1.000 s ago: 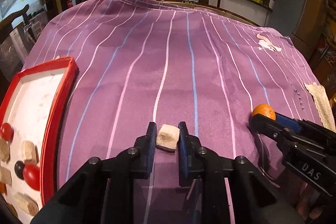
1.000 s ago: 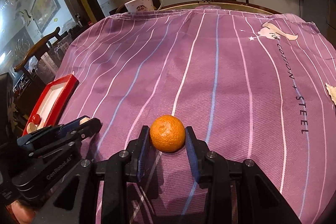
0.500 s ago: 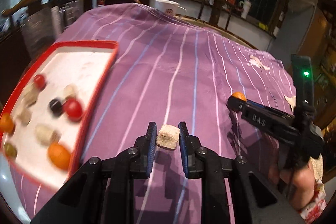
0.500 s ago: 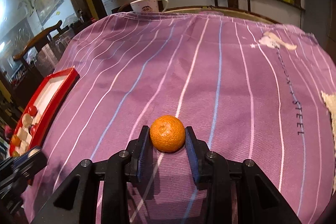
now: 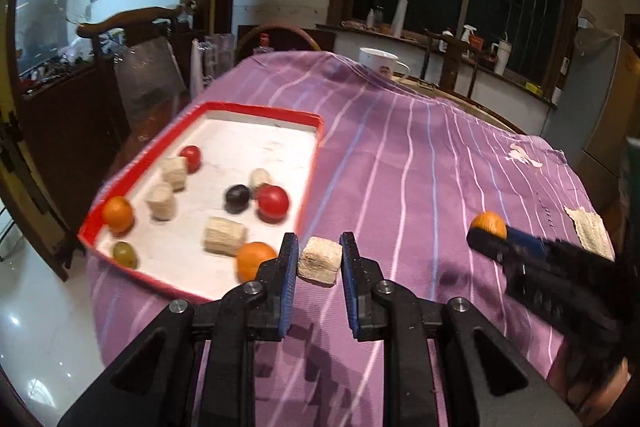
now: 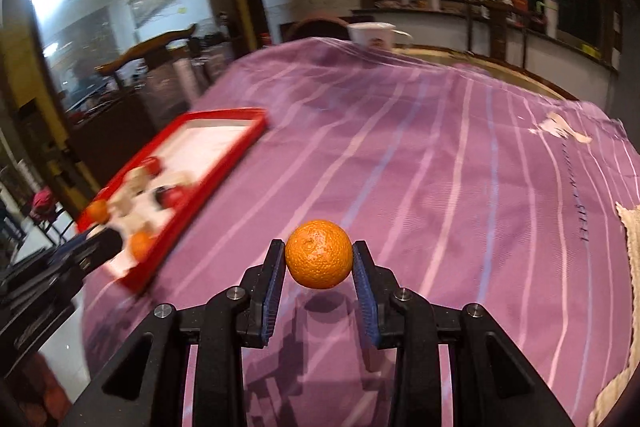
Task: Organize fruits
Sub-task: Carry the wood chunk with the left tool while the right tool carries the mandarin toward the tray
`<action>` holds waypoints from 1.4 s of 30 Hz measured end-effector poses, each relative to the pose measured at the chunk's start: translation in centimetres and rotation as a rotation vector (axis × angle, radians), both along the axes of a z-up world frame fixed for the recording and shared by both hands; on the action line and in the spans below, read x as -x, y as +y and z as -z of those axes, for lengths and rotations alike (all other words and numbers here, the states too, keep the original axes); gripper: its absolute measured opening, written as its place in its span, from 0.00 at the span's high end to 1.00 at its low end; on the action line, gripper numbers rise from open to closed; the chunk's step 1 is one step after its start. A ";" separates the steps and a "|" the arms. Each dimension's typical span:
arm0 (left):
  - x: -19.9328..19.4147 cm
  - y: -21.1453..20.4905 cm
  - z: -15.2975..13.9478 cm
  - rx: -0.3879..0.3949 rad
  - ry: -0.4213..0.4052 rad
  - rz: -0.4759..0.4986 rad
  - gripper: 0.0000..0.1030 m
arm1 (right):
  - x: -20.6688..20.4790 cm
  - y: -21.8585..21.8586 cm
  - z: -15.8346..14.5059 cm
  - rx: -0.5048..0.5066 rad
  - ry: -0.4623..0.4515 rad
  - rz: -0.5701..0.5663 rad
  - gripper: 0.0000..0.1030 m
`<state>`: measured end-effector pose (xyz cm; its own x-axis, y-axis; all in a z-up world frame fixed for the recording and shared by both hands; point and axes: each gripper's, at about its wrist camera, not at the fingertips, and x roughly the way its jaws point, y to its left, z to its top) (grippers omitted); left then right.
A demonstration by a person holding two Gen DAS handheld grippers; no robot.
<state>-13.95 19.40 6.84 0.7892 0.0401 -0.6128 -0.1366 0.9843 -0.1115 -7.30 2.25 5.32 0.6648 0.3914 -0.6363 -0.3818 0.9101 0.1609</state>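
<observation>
1. My left gripper (image 5: 319, 259) clamps a pale chunk (image 5: 320, 261) above the purple cloth (image 5: 420, 155), just beside the red tray (image 5: 316, 147).
2. My right gripper (image 6: 319, 259) clamps an orange (image 6: 319, 253) above the cloth.

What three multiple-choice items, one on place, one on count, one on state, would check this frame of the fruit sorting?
1. Where does the red tray lie relative to the left gripper?
A. To its left
B. To its right
C. Directly behind it

2. How many oranges lie inside the tray in the left wrist view?
A. None
B. Two
C. Five

3. What is the state of the right gripper?
A. Open and empty
B. Shut on a pale chunk
C. Shut on the held orange, lifted off the purple cloth

Answers: 1 A, the tray sits left of the jaws holding the pale chunk. 2 B, one orange at the left rim, another near the front. 3 C, both jaws press the orange and its shadow falls on the cloth below.
</observation>
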 end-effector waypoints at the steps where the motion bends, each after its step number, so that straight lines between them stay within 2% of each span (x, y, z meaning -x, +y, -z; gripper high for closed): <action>1: 0.2 0.3 -0.1 -0.005 -0.002 -0.010 0.80 | 0.8 0.7 -0.1 0.002 -0.009 -0.015 0.64; 6: 0.9 1.2 -0.3 -0.027 -0.005 -0.045 0.80 | 3.2 3.1 -0.1 0.032 -0.049 -0.056 0.64; 12: 1.5 1.0 -0.3 -0.092 -0.019 -0.064 0.80 | 4.7 4.5 0.2 0.087 -0.088 -0.077 0.64; 21: 2.1 0.5 -0.5 -0.141 -0.031 -0.066 0.80 | 4.8 4.7 0.6 0.100 -0.079 -0.079 0.64; 42: 0.8 1.4 1.1 -0.109 0.027 -0.057 0.80 | 4.2 5.3 1.2 0.098 -0.045 -0.090 0.64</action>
